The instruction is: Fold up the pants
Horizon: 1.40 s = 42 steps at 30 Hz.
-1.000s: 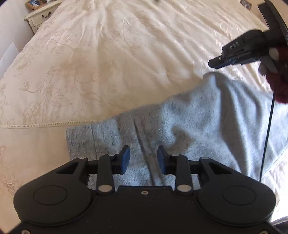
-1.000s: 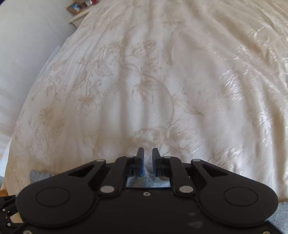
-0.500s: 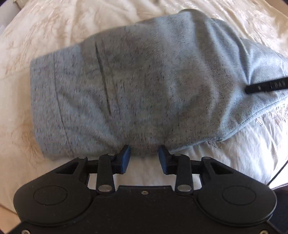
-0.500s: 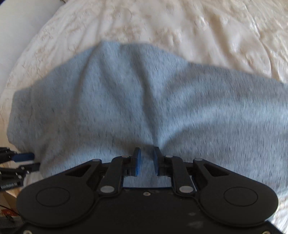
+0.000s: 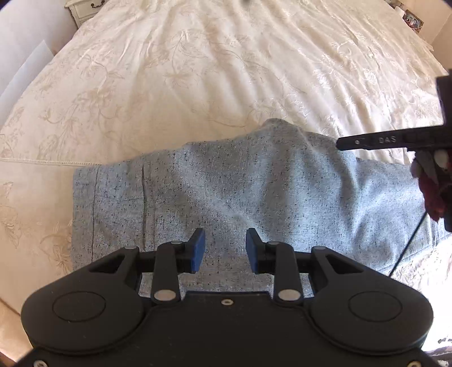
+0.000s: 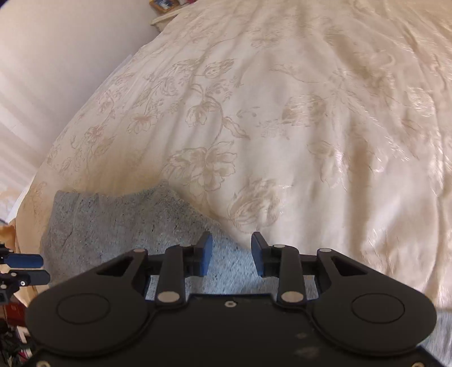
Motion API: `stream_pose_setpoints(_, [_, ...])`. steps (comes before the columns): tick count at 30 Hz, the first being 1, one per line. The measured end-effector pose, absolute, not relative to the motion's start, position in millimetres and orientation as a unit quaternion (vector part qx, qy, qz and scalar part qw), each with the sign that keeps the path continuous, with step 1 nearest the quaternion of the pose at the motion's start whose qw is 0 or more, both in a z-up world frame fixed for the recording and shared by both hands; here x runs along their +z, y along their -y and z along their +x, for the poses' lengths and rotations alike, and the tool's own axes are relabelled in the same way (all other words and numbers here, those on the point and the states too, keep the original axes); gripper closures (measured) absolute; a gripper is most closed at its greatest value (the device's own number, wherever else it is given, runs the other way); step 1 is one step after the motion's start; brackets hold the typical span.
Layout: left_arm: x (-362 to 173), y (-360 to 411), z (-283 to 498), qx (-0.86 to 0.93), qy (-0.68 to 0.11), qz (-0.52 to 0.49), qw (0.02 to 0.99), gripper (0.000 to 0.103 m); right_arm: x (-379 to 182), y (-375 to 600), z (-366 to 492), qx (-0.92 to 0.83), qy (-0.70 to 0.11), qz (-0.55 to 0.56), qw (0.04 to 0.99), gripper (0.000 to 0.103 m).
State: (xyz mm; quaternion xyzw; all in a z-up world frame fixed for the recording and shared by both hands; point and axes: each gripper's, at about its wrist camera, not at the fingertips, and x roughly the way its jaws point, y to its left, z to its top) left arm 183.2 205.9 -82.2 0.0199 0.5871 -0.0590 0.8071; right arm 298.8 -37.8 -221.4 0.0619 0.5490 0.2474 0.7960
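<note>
I am looking down on a bed [image 5: 197,70] spread with a cream, flower-patterned bedspread [image 6: 282,113]. A white nightstand [image 5: 84,8] is cut off at the bed's far corner. Grey speckled pants [image 5: 226,192] lie bunched at the bed's near edge. My left hand-held gripper [image 5: 223,249] hangs over the pants, its jaws narrowing a little yet still apart, gripping nothing. My right hand-held gripper [image 6: 230,254], at the pants' edge, has just spread wide and holds nothing. My hand [image 5: 432,192] is blurred.
</note>
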Motion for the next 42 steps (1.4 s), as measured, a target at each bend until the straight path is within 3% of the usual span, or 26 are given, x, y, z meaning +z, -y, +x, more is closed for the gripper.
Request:
stream_pose_setpoints(5, [-76.8,-202.2,164.2,-0.006,-0.599,-0.008,0.801,0.064,-231.0,21.2,311.8,0.337,-0.554,0.015,0.761,0.071])
stream_pose_setpoints(7, [-77.0,-200.0,167.2,0.011,-0.601,-0.018,0.799,0.064,-223.7,19.8,299.7,0.360,-0.526,-0.003,0.771,0.095])
stream_pose_setpoints(8, [-77.2,-196.9,170.8,0.015,-0.600,-0.022,0.799,0.064,-218.7,17.7,293.0,0.361,-0.514,-0.013,0.778,0.099])
stream_pose_setpoints(20, [-94.1,-131.5,289.1,-0.065,-0.592,-0.041,0.803,0.061,-203.2,-2.7,206.5,0.350,-0.467,-0.056,0.810,0.099])
stream_pose_setpoints(30, [-145.4,-73.0,329.4,-0.097,-0.644,0.130,0.748,0.060,-205.7,-4.2,199.8,0.354,-0.475,-0.077,0.802,0.099])
stream_pose_setpoints(37, [-179.2,-80.9,338.9,-0.105,-0.698,0.164,0.689,0.060,-201.6,-5.5,202.6,0.357,-0.478,-0.080,0.798,0.099])
stream_pose_setpoints(38, [-185.3,-81.9,338.5,-0.106,-0.703,0.167,0.683,0.070,-201.8,-5.7,202.3,0.358,-0.478,-0.081,0.798,0.099])
stream_pose_setpoints(40, [-187.0,-88.6,337.9,-0.096,-0.693,0.146,0.699,0.098,-202.1,-5.7,202.1,0.357,-0.478,-0.083,0.798,0.099])
stream_pose_setpoints(42, [-172.3,-110.4,338.9,-0.047,-0.664,0.055,0.744,0.098,-196.5,-5.5,200.3,0.353,-0.471,-0.084,0.804,0.099])
